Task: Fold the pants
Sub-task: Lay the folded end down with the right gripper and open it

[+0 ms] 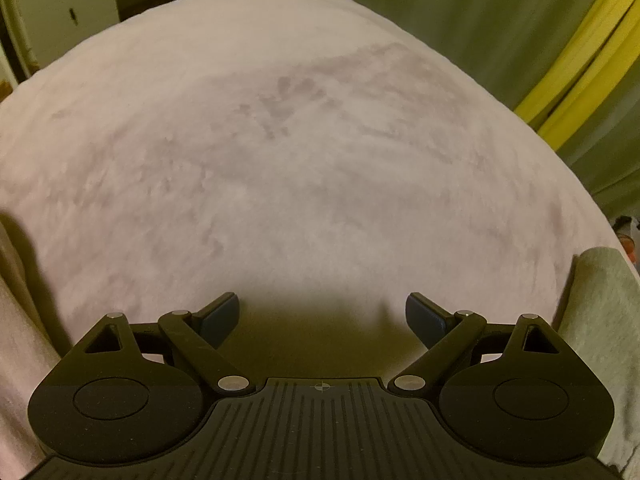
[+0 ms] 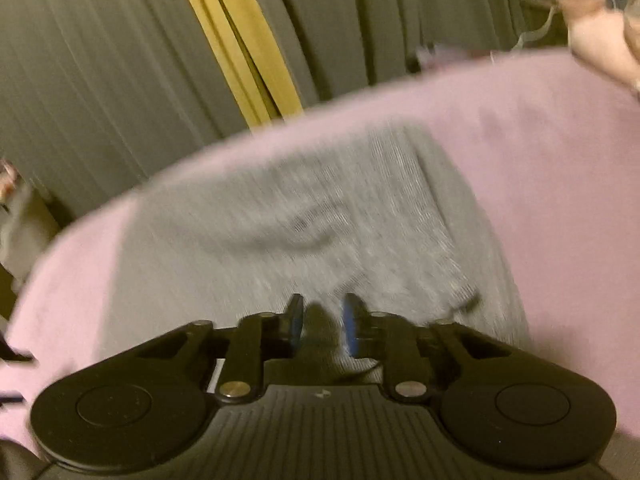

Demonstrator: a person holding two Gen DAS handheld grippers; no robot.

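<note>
Fingers of my right tool (image 2: pixel 322 326) stand close together with only a narrow gap between the blue pads; that view is smeared by blur, so I cannot tell whether any cloth is pinched between them. Just under and ahead of them lie the grey pants (image 2: pixel 304 232), spread over the pink blanket (image 2: pixel 540 152), a dark crease curving across the cloth near its middle. My left tool (image 1: pixel 322 316) is spread wide with nothing between its fingers, over bare blanket in its own shadow. The left view catches only a strip of the pants at its right edge, while the right view shows them broadly. Beyond the blanket's far edge, both views show a grey-green pleated curtain (image 2: pixel 100 80) with a yellow band (image 2: pixel 240 40). Only the left view shows a pale cabinet (image 1: pixel 60 12) at far left; only the right view shows a blurred pinkish object (image 2: pixel 600 40) at top right.
</note>
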